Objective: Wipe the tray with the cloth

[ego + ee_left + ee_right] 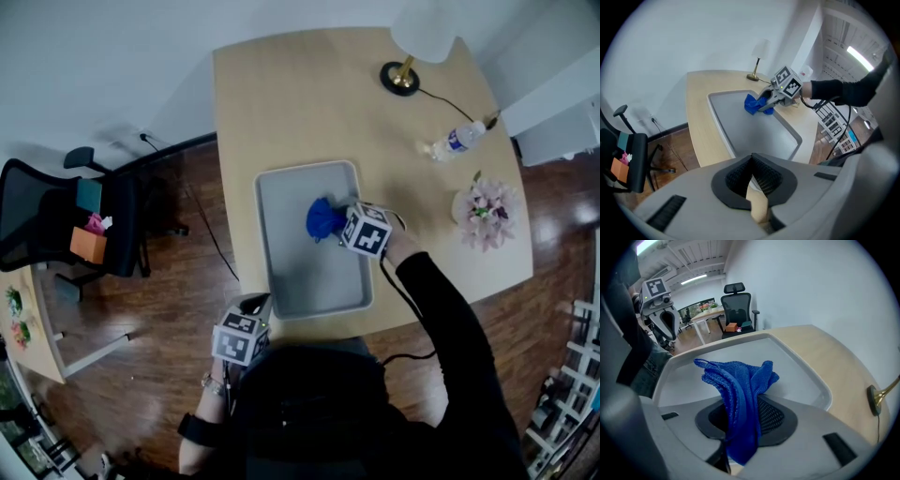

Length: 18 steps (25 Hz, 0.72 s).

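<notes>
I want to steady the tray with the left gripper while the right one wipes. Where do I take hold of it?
Pinch the tray by the raised rim of its near short edge, bringing the left gripper in from the person's side. The flat floor gives nothing to pinch, while the rim is a thin lip. That edge is probably easiest: nearest this gripper and clear of the cloth in the right gripper.

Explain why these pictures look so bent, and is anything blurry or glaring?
Head view: wide lens bows the table edges, light soft and even. Left gripper view: round black border, a ceiling light glares top right. Right gripper view: same border, cloth sharp up close, tray rim curved.
</notes>
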Each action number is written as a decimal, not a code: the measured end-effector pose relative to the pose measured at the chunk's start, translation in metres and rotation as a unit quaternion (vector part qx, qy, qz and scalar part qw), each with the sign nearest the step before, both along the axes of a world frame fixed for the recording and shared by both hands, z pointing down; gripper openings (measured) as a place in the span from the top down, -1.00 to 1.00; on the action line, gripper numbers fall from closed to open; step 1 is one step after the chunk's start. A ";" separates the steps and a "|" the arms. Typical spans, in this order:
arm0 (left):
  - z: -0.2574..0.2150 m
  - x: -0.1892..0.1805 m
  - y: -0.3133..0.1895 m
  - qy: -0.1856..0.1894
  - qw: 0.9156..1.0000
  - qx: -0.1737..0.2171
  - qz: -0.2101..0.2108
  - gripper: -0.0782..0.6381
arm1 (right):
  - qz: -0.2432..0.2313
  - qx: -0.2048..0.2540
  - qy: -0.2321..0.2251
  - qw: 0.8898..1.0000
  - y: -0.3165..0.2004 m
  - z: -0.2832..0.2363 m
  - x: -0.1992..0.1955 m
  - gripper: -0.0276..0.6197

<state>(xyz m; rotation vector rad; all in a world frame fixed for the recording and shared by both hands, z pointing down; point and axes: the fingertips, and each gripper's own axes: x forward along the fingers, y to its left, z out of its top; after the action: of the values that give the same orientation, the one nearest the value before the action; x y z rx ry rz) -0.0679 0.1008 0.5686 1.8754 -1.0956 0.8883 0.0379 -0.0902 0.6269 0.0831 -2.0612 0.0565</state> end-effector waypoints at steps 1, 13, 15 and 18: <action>-0.002 0.003 0.001 0.001 1.000 0.002 0.001 0.77 | -0.002 -0.005 -0.001 1.000 0.014 0.000 0.004 0.51; -0.002 0.044 0.027 0.010 0.999 0.002 0.039 0.77 | -0.026 -0.104 -0.025 0.994 0.189 0.002 0.034 0.51; -0.001 0.049 0.031 0.010 0.999 0.001 0.045 0.77 | -0.026 -0.112 -0.032 0.993 0.201 0.003 0.036 0.51; -0.001 0.055 0.032 0.009 0.999 0.002 0.053 0.77 | -0.029 -0.116 -0.028 0.992 0.202 0.001 0.037 0.51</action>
<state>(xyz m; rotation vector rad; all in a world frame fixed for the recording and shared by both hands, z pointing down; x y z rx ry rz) -0.0129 0.1326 0.5677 1.9571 -0.9953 0.9267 0.0749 0.1118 0.6283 -0.1234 -2.0962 0.2635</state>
